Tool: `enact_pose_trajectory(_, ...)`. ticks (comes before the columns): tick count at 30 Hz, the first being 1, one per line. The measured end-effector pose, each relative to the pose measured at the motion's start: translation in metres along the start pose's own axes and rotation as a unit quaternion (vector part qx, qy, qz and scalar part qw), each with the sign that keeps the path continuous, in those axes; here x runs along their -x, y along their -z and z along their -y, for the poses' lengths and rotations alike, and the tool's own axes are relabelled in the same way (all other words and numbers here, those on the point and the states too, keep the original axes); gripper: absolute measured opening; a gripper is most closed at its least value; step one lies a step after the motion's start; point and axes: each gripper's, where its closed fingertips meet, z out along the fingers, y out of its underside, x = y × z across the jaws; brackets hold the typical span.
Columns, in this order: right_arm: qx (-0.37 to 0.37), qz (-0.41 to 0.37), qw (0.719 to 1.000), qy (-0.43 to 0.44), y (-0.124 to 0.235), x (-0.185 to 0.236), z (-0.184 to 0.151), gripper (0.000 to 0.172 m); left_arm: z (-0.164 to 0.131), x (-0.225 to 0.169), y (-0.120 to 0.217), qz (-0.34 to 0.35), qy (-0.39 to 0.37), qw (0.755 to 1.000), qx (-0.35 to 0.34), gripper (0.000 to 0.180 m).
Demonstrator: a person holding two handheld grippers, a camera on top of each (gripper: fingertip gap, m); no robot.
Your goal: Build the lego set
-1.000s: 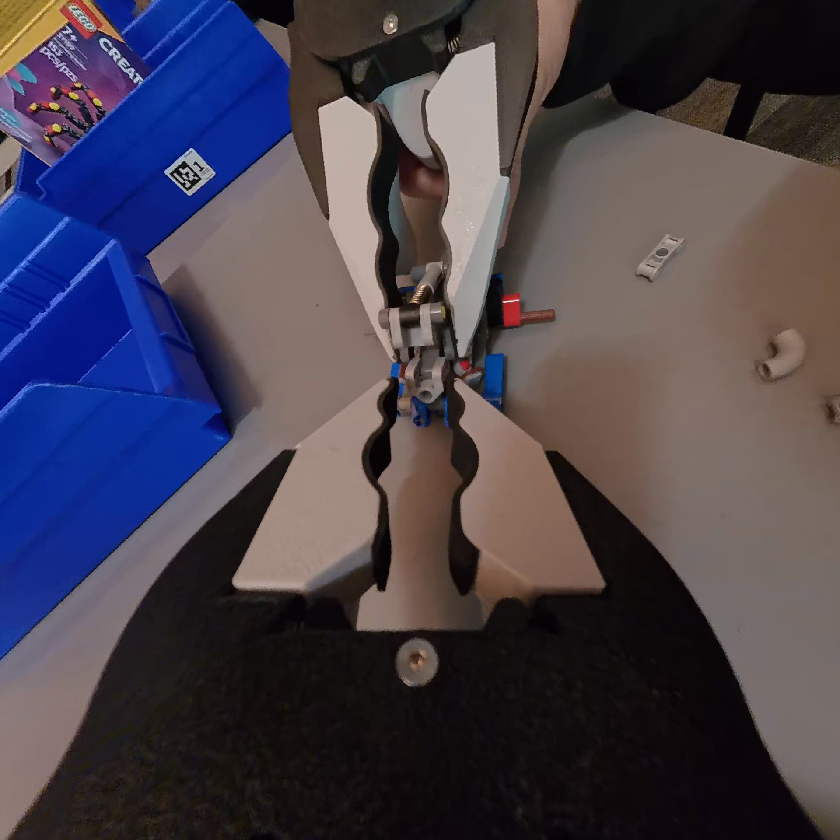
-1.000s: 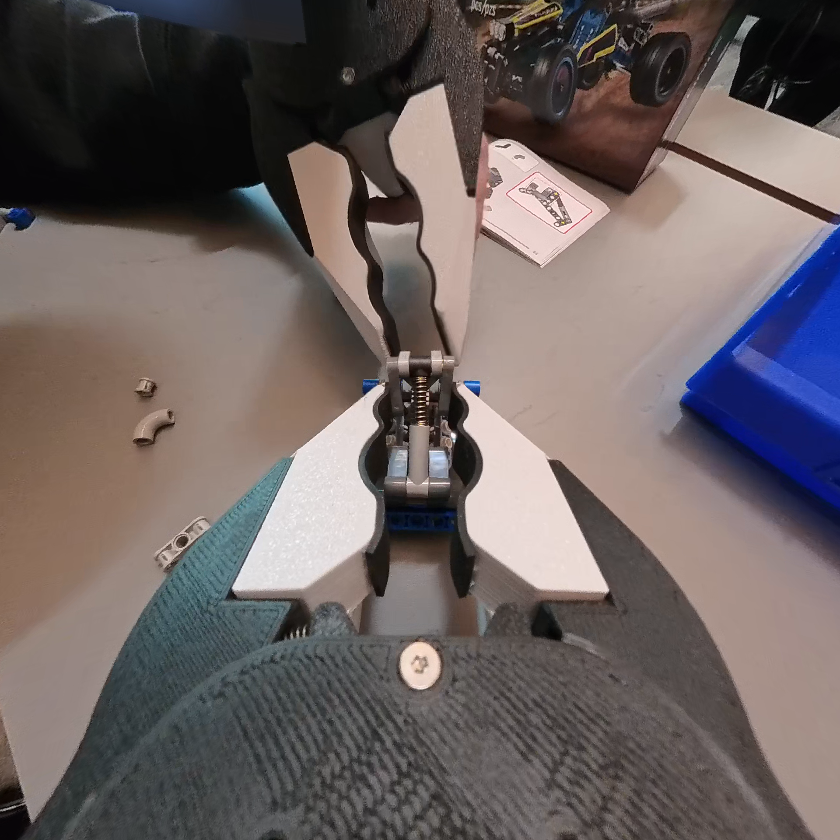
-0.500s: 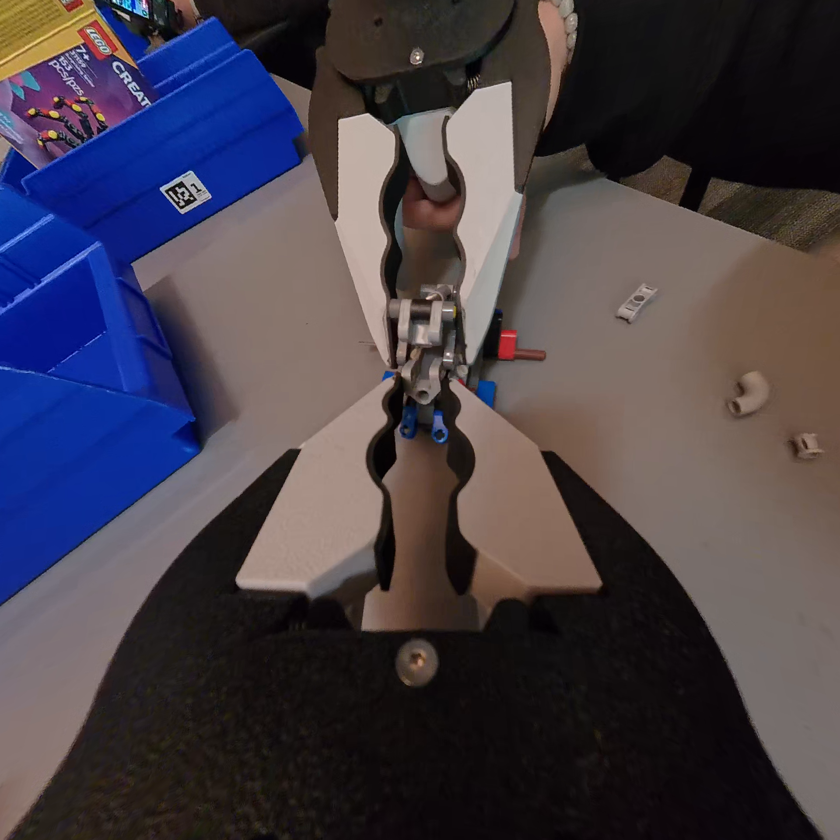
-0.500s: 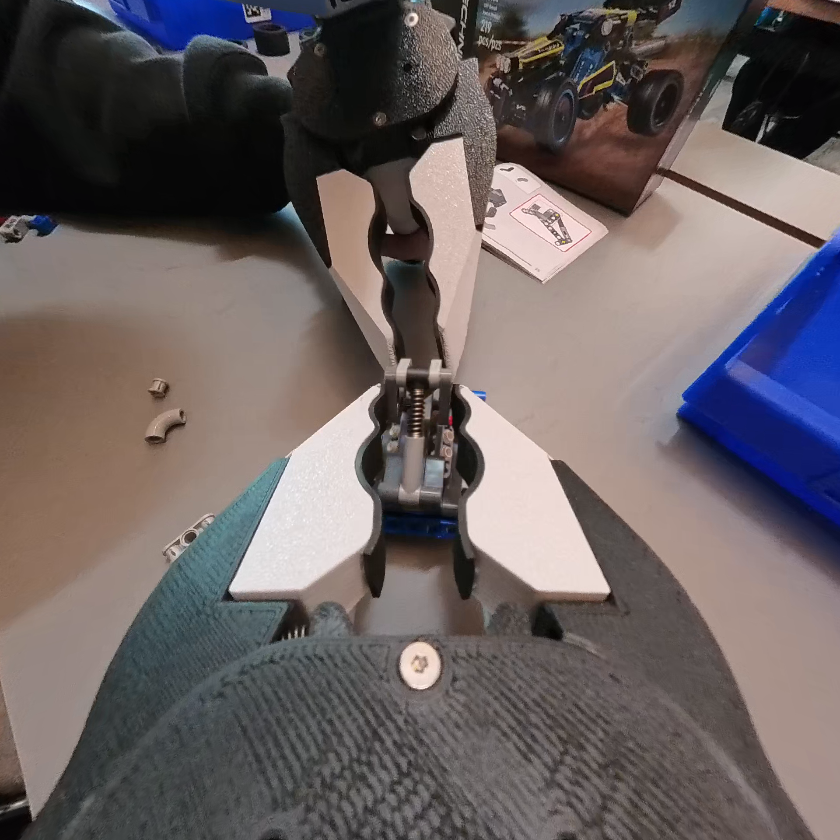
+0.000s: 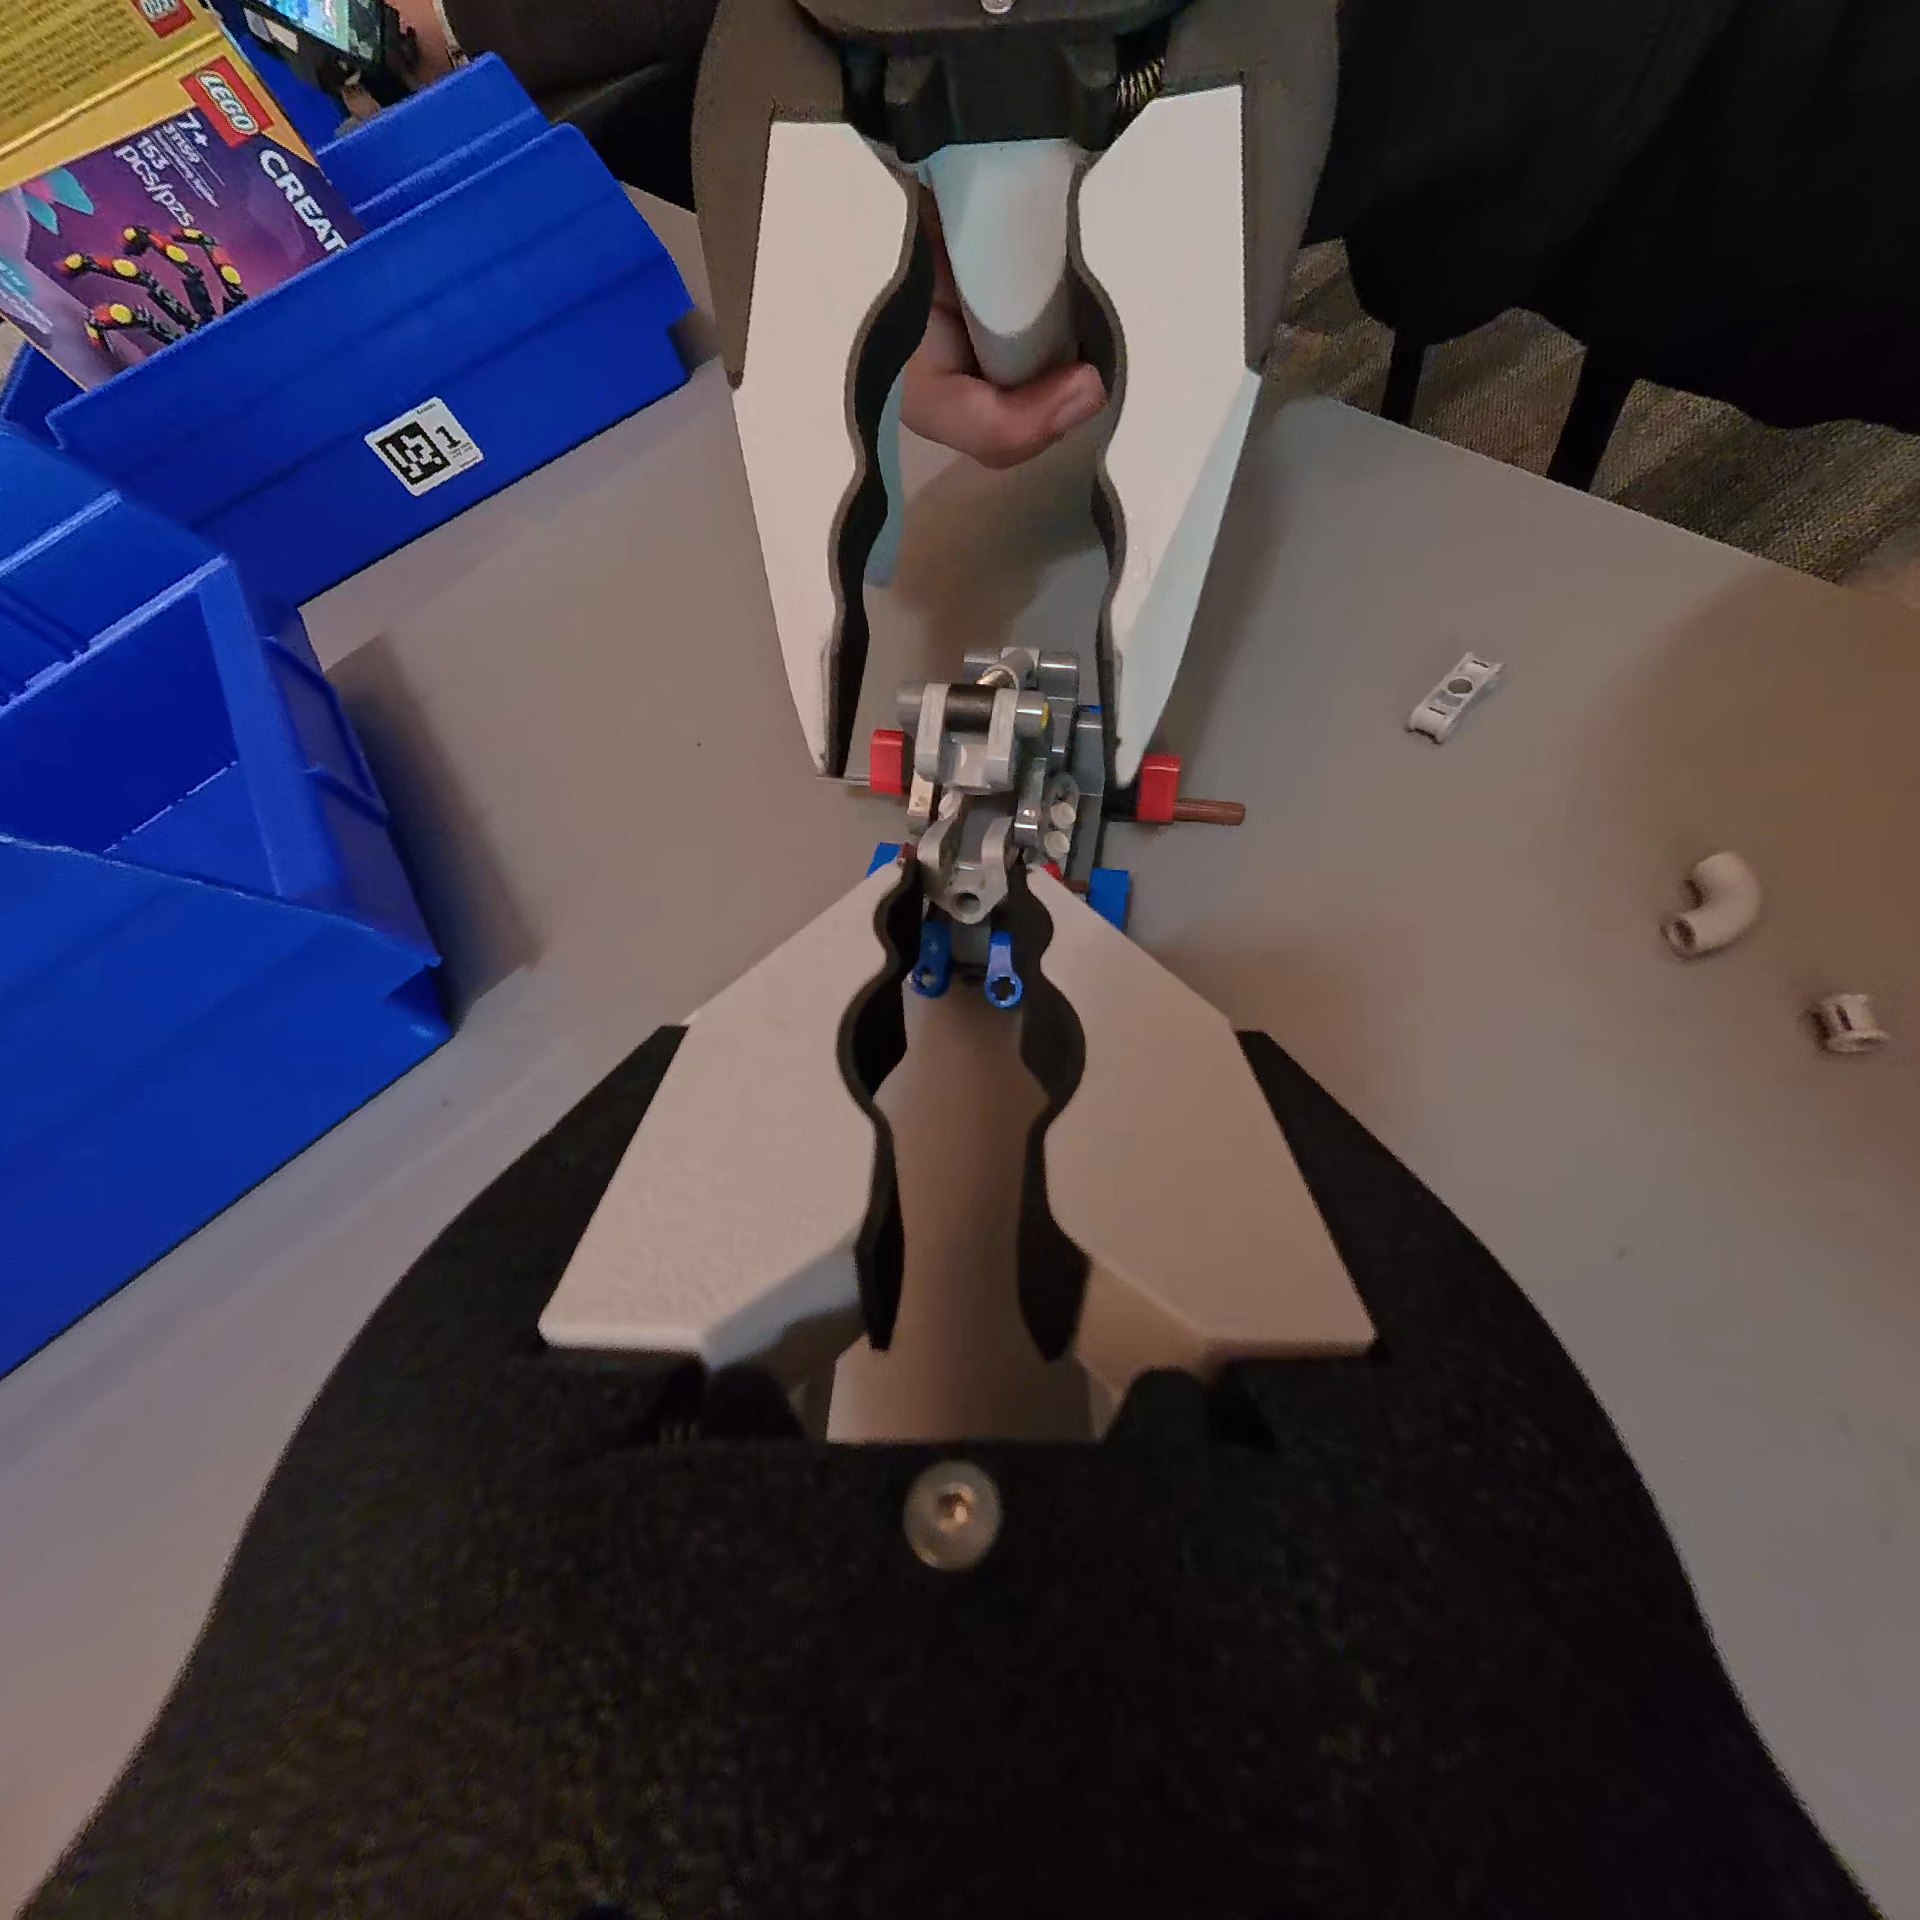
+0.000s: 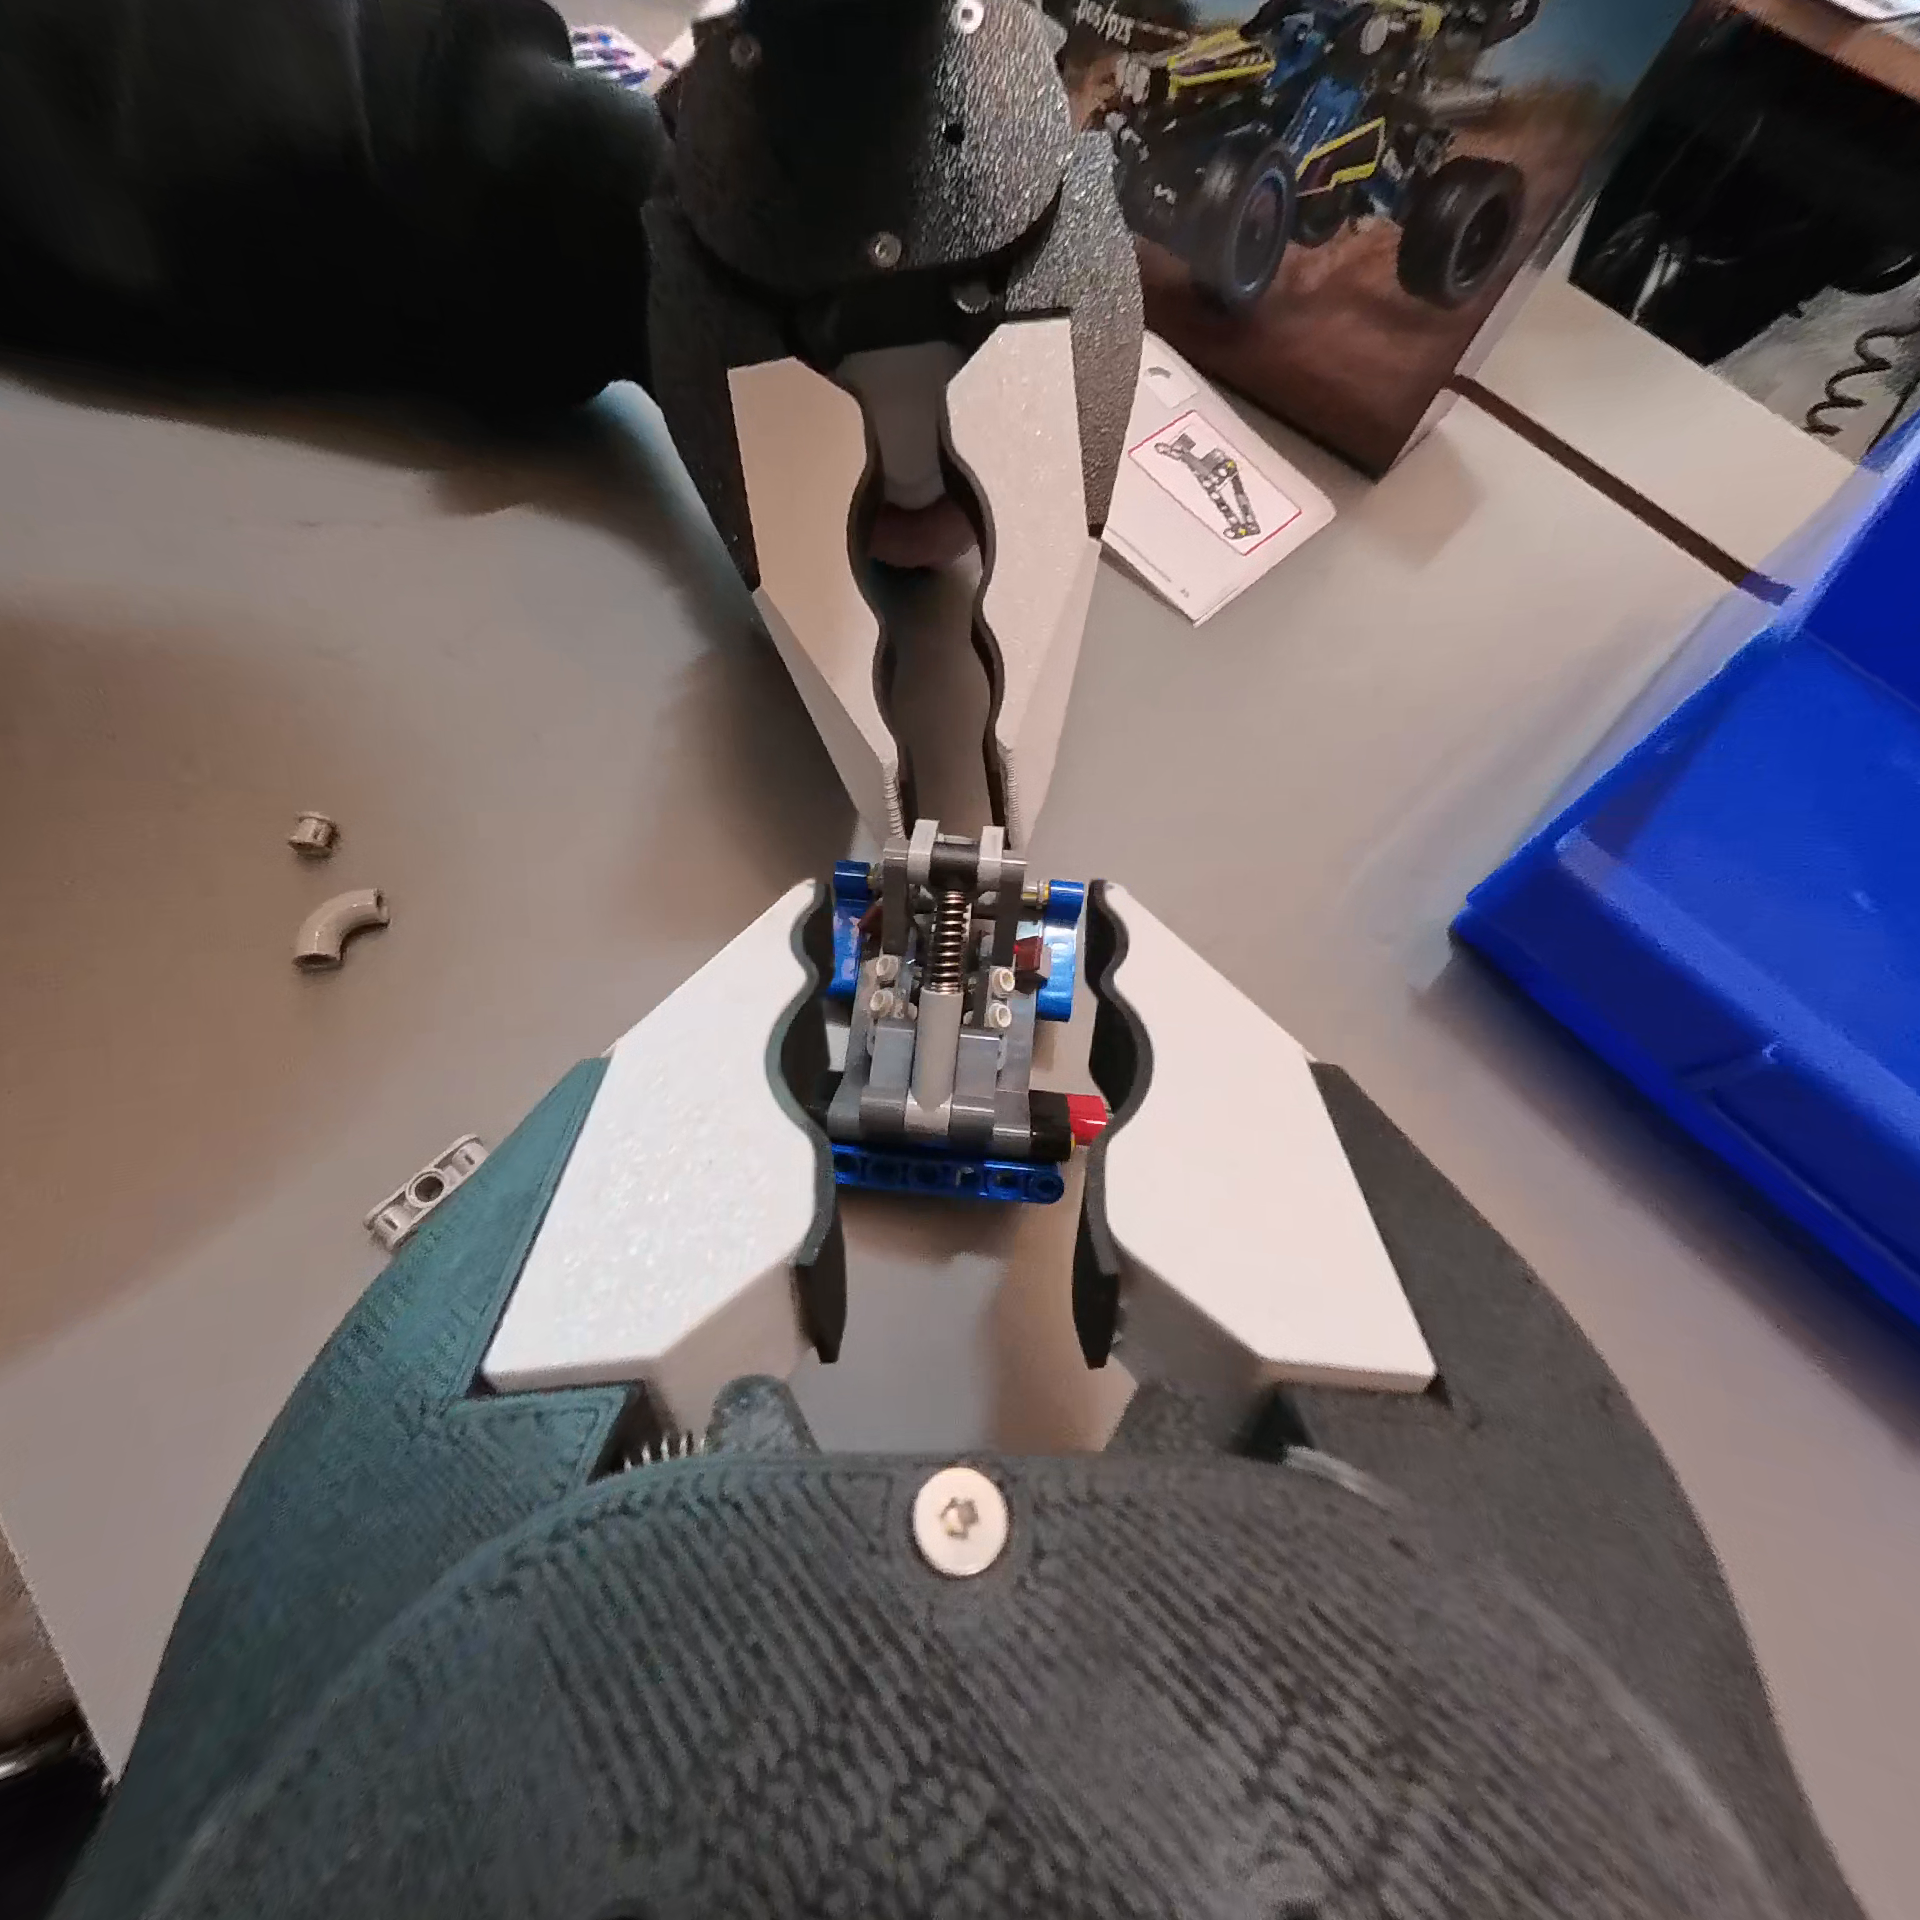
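Blue bins [image 5: 208, 935] stand far left. The left tongs [image 5: 971, 894] stay nearly closed, pinching the grey front joint of a small grey-and-blue brick model [image 5: 977, 790] on the bench [image 5: 1455, 1143]. The right tongs [image 6: 961, 899] have just sprung wide, now straddling the model's rear without gripping.

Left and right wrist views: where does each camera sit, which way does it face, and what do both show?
Left wrist view: on the left gripper, looking along its fingers pressed on the grey and blue brick assembly; beyond, the right gripper, a hand, blue bins.
Right wrist view: on the right gripper, facing back, fingers wide around the assembly; a dark sleeve shows.
Shared: assembly, both grippers, grey table.
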Motion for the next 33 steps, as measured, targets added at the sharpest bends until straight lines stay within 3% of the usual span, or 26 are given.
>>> enact_pose_trajectory(5, -0.001, 0.003, 1.000, -0.006, -0.003, 0.000, -0.003, 0.028, 0.001, 0.001, 0.000, 0.001, 0.003, 1.000, -0.004, 0.013)
enact_pose_trajectory(12, -0.009, 0.008, 1.000, -0.012, -0.002, -0.001, -0.004, 0.023, 0.002, 0.001, 0.001, 0.000, 0.004, 1.000, -0.008, 0.013)
enact_pose_trajectory(33, -0.007, 0.018, 0.999, -0.027, -0.006, 0.001, -0.009, 0.027, -0.002, -0.001, -0.003, -0.002, -0.008, 1.000, 0.008, 0.013)
